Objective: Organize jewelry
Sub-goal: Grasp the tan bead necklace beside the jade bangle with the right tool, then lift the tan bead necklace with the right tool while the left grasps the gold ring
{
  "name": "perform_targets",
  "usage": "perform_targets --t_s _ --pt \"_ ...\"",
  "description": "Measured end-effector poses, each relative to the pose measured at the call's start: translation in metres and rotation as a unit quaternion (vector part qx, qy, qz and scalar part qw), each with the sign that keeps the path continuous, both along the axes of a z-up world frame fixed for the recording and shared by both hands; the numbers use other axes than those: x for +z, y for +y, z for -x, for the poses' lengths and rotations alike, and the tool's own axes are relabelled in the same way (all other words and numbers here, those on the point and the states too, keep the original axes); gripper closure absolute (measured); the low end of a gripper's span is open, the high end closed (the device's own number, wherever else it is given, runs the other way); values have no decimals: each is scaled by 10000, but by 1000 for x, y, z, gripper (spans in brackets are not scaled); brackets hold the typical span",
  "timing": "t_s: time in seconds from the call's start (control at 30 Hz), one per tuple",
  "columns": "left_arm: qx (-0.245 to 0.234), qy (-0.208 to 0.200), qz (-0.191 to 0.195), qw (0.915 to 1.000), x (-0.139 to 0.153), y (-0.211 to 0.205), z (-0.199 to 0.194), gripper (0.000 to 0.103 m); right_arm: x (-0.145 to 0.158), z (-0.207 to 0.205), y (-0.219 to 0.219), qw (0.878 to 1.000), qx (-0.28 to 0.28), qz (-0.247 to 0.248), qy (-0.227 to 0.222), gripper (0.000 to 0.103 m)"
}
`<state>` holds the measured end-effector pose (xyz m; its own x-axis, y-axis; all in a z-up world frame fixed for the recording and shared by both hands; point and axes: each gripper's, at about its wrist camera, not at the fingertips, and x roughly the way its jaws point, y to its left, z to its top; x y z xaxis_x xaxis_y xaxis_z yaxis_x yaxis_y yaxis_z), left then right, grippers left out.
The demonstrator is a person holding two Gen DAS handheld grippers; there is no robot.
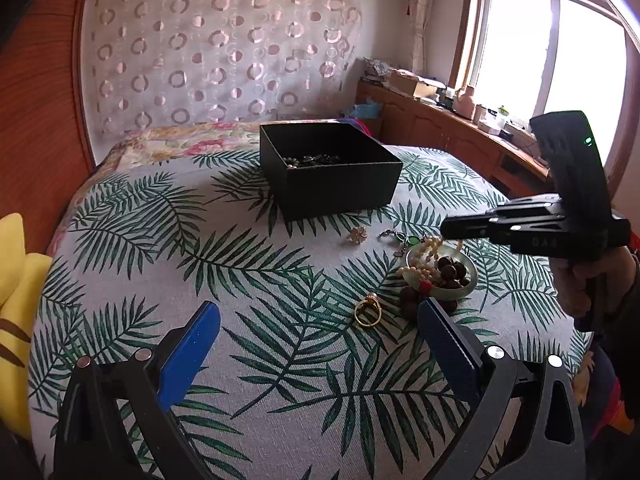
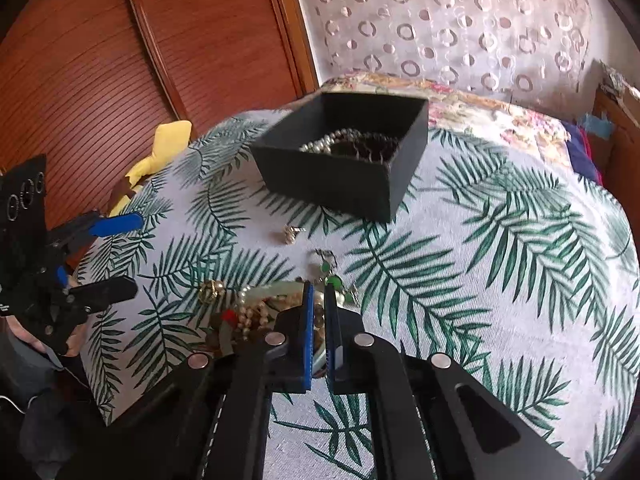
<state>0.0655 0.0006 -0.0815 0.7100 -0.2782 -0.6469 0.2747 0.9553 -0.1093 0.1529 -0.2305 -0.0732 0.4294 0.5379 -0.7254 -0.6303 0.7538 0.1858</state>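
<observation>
A black box (image 1: 340, 184) with necklaces inside stands on the leaf-print cloth; it also shows in the right wrist view (image 2: 340, 184). A pale green dish (image 1: 440, 280) holds pearl beads (image 1: 426, 248) and dark brown beads (image 1: 450, 270). A gold ring (image 1: 366, 312) lies in front of it, a small flower brooch (image 1: 358, 235) and green earrings (image 1: 398, 237) behind. My left gripper (image 1: 320, 320) is open, low over the cloth near the ring. My right gripper (image 2: 319, 292) is nearly shut over the dish (image 2: 280, 292); its blue pads (image 2: 307, 320) stand a narrow gap apart, and whether they pinch the beads (image 2: 250, 312) is hidden.
A yellow plush toy (image 1: 16, 280) lies at the cloth's left edge. A wooden wall panel (image 2: 120, 60) stands behind it. A floral bedspread (image 1: 180, 140) lies beyond the box. A wooden counter with clutter (image 1: 460, 112) runs under the window at the right.
</observation>
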Motion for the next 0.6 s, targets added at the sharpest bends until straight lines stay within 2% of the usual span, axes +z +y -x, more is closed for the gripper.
perform_targets --t_s 0.47,0.53,0.6 --pt "-193 278 -226 9992 -10 -15 -4 8 82 24 -10 9936 -33 -384 -1059 97" --pt "-239 332 -216 9989 -12 -16 -5 11 93 26 -12 9921 -57 -432 -1177 97" --pt "-313 428 -195 9984 -14 -18 -8 22 103 27 -15 9904 -83 -481 -1296 97"
